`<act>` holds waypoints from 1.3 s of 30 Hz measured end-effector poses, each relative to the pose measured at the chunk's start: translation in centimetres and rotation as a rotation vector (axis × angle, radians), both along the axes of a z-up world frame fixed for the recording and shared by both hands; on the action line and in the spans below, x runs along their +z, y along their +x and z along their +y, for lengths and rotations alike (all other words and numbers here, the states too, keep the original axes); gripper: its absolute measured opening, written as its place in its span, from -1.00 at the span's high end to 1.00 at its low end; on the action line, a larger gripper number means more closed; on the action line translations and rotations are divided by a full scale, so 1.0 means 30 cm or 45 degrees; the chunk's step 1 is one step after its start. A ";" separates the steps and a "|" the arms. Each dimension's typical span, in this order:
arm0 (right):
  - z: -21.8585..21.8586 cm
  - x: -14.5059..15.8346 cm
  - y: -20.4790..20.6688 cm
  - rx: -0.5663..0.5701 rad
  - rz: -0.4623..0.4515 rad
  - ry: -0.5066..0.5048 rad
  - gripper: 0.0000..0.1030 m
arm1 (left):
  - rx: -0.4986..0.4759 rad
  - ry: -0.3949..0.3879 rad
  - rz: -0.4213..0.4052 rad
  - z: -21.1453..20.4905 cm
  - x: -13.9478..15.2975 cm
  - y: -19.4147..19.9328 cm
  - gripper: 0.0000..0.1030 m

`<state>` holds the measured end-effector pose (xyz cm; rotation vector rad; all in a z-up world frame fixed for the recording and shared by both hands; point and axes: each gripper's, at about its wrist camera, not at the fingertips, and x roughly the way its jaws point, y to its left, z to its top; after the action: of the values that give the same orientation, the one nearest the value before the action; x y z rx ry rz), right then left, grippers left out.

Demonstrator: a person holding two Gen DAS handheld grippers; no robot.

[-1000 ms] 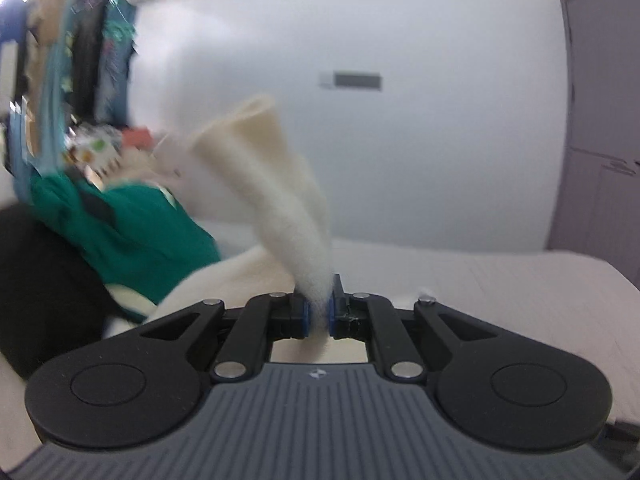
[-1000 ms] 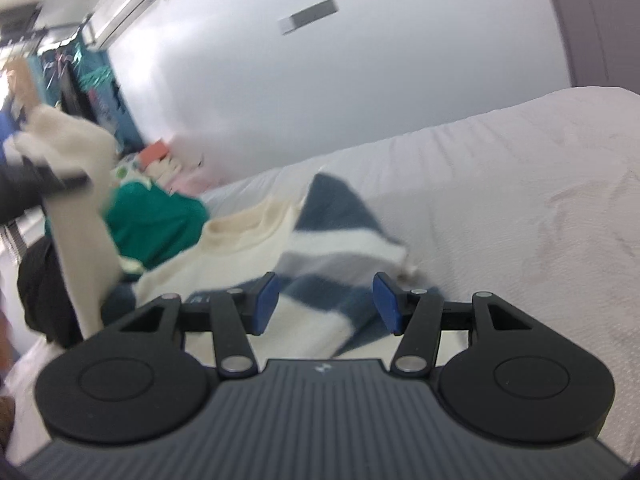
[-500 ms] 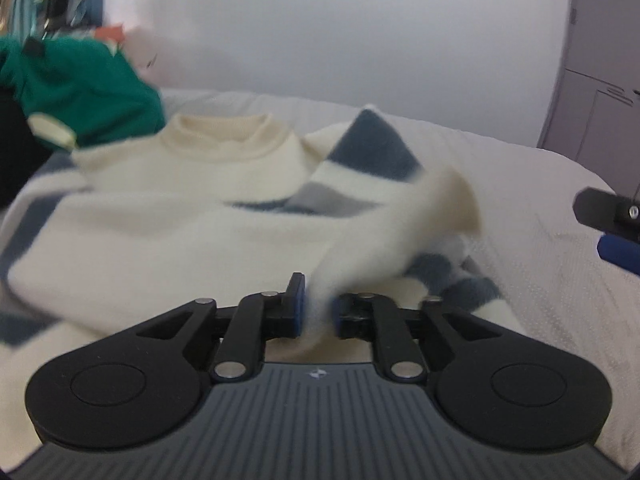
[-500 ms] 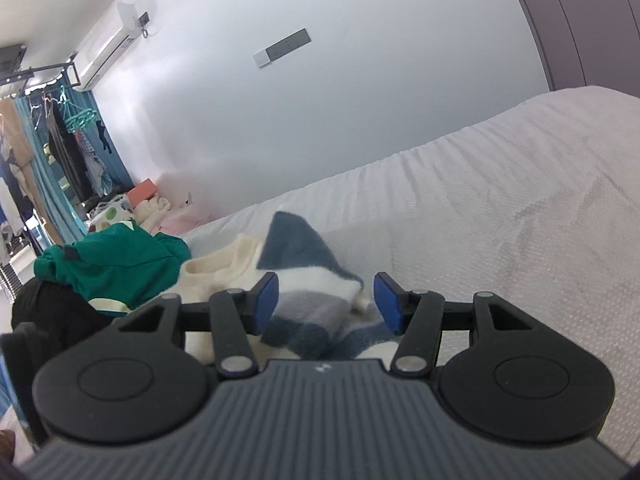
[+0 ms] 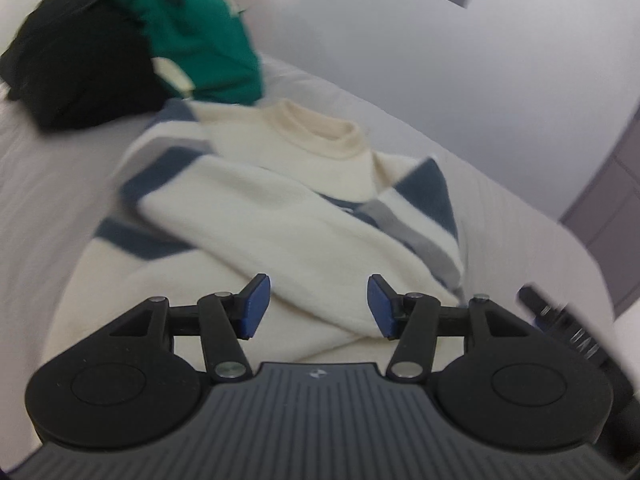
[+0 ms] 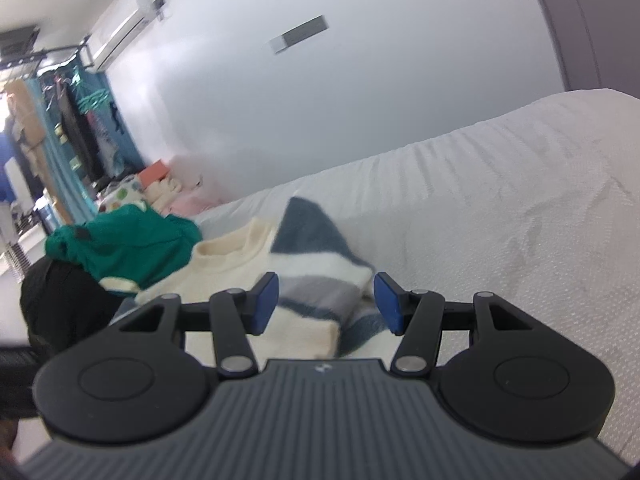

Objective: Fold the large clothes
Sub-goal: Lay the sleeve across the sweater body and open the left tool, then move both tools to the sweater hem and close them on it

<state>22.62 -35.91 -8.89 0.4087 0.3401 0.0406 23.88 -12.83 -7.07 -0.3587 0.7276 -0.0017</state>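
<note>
White bed [image 6: 500,208] ran across both views, its textured cover lightly creased. Green garment [image 5: 200,40] was heaped on a black garment [image 5: 76,68] at the far left end. Plain white wall [image 6: 360,100] behind carried a small grey panel [image 6: 300,35] and an air conditioner [image 6: 124,28] near the ceiling. Grey door [image 6: 592,20] stood at right. Clothes rack [image 6: 76,112] with hanging items filled the far left corner.

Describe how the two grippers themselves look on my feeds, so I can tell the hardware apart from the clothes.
Both match. The left gripper and right gripper each have a dark grey ribbed body with a small white logo, two round black side discs, black link arms with silver pivot pins, and jaws faced with blue pads. No cables, sleeves or hands show in either view.
</note>
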 end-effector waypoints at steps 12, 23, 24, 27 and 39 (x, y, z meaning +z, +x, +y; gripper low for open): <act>0.130 0.015 -0.072 0.220 0.156 -0.116 -0.10 | -0.043 0.099 -0.041 0.121 0.263 -0.218 -0.17; 0.094 -0.031 -0.188 0.127 0.535 -0.032 -0.11 | -0.030 -0.054 0.153 0.359 0.146 -0.357 -0.17; 0.078 -0.035 -0.195 0.124 0.583 0.010 -0.11 | -0.020 -0.065 0.173 0.386 0.128 -0.366 -0.16; 0.066 -0.024 -0.229 0.117 0.696 0.049 -0.11 | 0.028 -0.111 0.235 0.472 0.067 -0.398 -0.17; 0.048 -0.170 -0.224 -0.029 1.029 0.094 -0.55 | 0.172 -0.258 0.432 0.675 -0.186 -0.438 -0.17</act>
<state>15.90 -34.47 -13.98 0.4910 1.1322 -0.1402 10.75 7.43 -12.66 -0.6106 1.0413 0.1162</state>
